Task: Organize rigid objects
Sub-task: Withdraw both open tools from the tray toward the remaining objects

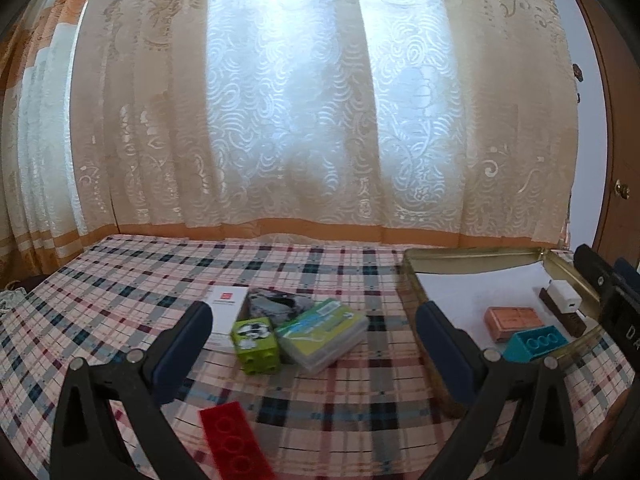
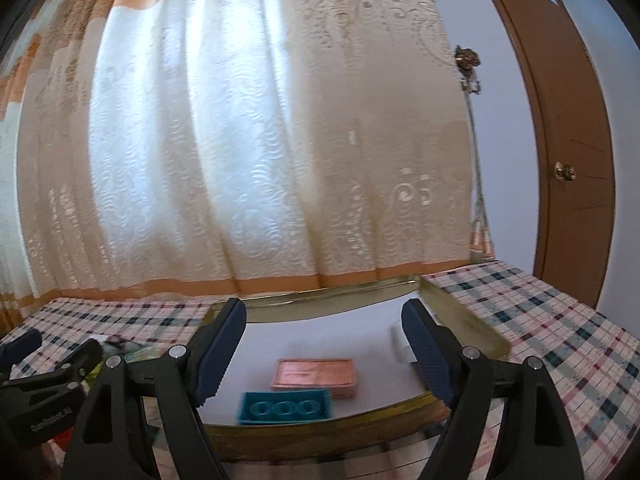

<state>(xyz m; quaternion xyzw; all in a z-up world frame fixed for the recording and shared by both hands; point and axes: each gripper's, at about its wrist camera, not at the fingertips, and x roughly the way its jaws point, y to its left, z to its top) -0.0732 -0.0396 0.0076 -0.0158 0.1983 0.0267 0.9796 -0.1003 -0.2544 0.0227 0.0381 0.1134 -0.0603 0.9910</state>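
Left gripper (image 1: 314,322) and right gripper (image 2: 322,344) both hold their jaws apart, empty; teal brick (image 2: 286,407) lies inside the tin (image 2: 328,428).

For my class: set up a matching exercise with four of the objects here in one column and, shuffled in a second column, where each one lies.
Things:
1. teal brick
2. red brick
3. green block
4. white charger

Places:
A. on the cloth, nearest the left claw's camera
B. in the tin, near front rim
C. in the tin, by its right wall
D. on the cloth, beside a white box

Pairs: 1-B, 2-A, 3-D, 4-C
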